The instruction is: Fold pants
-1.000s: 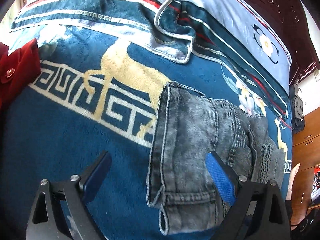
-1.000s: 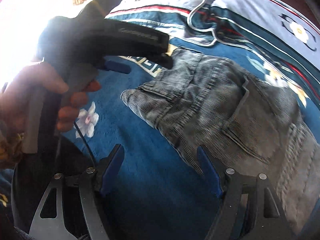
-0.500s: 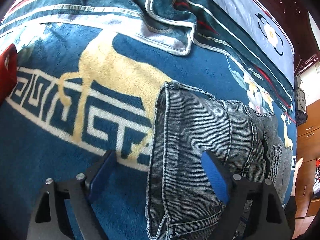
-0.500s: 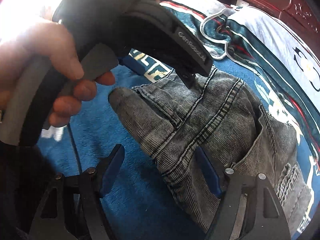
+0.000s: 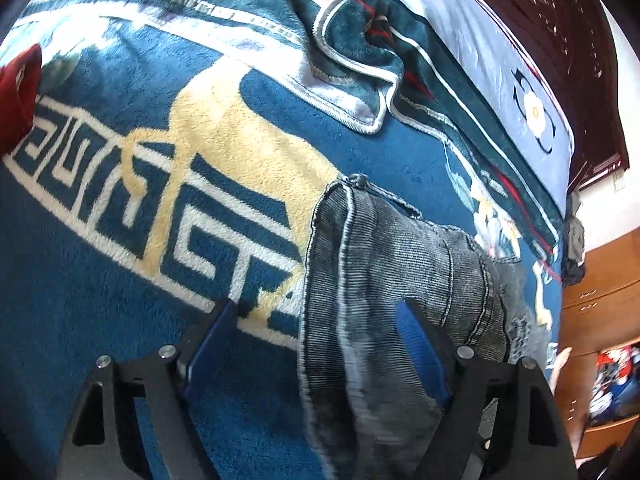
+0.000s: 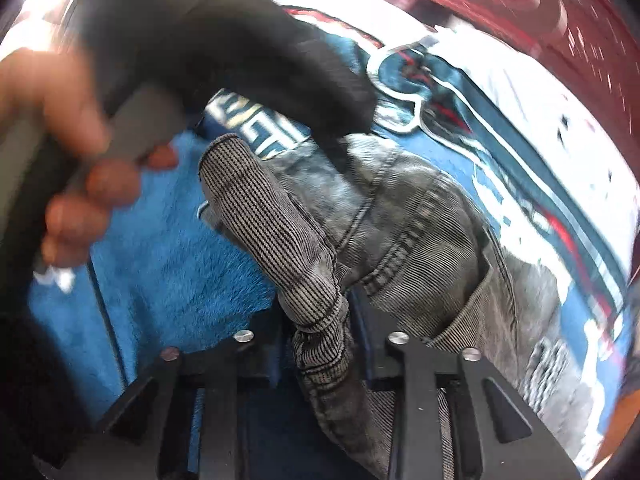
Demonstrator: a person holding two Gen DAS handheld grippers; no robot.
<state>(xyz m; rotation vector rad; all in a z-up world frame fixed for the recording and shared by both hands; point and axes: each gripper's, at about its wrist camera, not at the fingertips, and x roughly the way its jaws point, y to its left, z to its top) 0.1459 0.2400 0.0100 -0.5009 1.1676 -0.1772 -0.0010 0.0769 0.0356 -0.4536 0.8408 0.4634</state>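
Note:
Grey denim pants [image 5: 384, 280] lie on a blue patterned blanket [image 5: 120, 240] on a bed. My left gripper [image 5: 316, 332] is open, its fingers straddling the left edge of the pants near the waistband end. In the right wrist view my right gripper [image 6: 320, 320] is shut on a bunched fold of the pants [image 6: 288, 248] at the corner. The rest of the pants [image 6: 432, 240] spread away to the right. The left gripper's black body and the hand holding it [image 6: 100, 152] fill the upper left of that view.
A folded blanket edge with grey trim [image 5: 352, 80] lies beyond the pants. A red cloth [image 5: 18, 92] sits at the far left. A dark wooden headboard [image 5: 580, 40] and wooden drawers [image 5: 596, 292] stand at the right.
My right gripper has closed on the corner of the pants and lifted the fold. My left gripper has moved forward along the pants' left edge and stays open.

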